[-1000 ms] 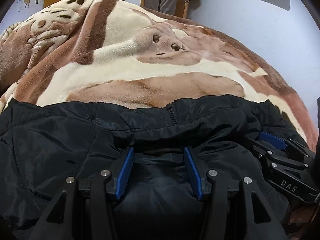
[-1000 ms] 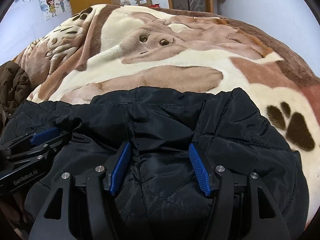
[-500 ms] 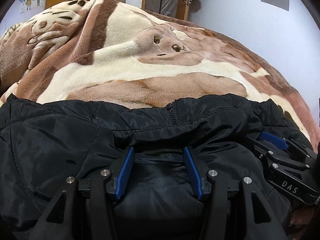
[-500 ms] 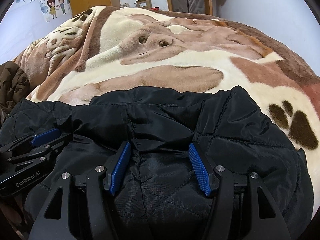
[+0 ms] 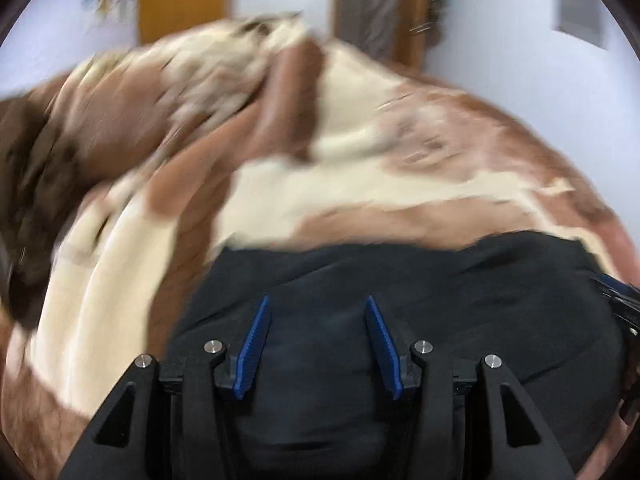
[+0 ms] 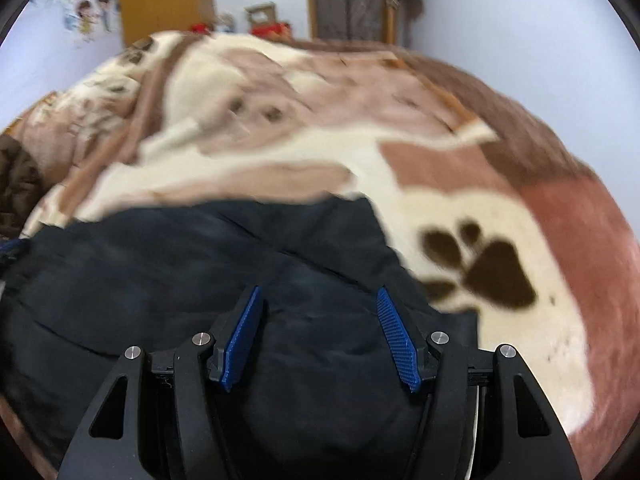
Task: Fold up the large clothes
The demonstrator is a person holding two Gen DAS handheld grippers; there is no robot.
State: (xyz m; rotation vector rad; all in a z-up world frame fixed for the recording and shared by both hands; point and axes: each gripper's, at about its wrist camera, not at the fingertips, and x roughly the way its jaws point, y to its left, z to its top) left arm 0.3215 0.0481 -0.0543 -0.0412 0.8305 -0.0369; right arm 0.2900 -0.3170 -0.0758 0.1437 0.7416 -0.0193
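Now mid-fold: black quilted padded jacket point(image 6: 192, 280) bunched on brown-and-cream plush bed blanket point(image 6: 500, 208), between spread left claw point(image 5: 316, 320) and right claw point(image 6: 318, 312); grip unclear; probably next, lay flat, smooth

Black padded jacket bunched on the bed

The black jacket point(image 5: 400, 312) point(image 6: 192, 276) lies in a soft, creased heap, its shiny fabric filling the space between and just ahead of both pairs of blue fingers. Beyond the fingertips its far edge runs roughly level; in the right wrist view its right side falls away just outside the right-hand finger. Blur hides finer detail.
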